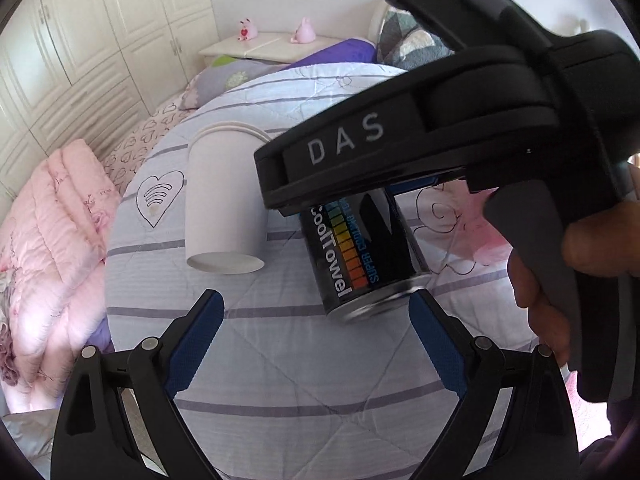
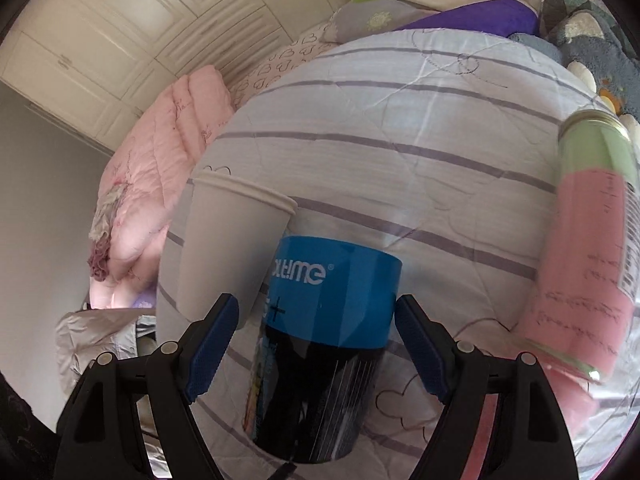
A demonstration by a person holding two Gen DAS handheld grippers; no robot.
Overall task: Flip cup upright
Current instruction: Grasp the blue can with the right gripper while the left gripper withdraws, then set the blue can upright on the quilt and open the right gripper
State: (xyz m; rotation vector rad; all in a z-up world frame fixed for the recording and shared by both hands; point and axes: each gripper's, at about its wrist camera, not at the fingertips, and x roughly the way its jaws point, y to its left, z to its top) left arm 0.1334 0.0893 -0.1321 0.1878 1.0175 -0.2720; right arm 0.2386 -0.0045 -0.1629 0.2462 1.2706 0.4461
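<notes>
A white paper cup [image 1: 224,200] lies on its side on the striped quilt [image 1: 280,360], base toward me and rim away; it also shows in the right wrist view [image 2: 228,248]. A black and blue CoolTowel can [image 1: 364,256] lies just right of it. My left gripper [image 1: 316,316] is open and empty, in front of the cup and can. My right gripper [image 2: 316,320] is open, its fingers either side of the can [image 2: 320,344] without gripping it. The right gripper's body [image 1: 460,128] hangs over the can in the left wrist view.
A pink and green can [image 2: 588,248] lies on the quilt to the right. A pink duvet [image 1: 52,248] is bunched at the left. Pillows [image 1: 340,56] and a bedside table [image 1: 256,46] are behind. White wardrobes [image 1: 100,40] line the left wall.
</notes>
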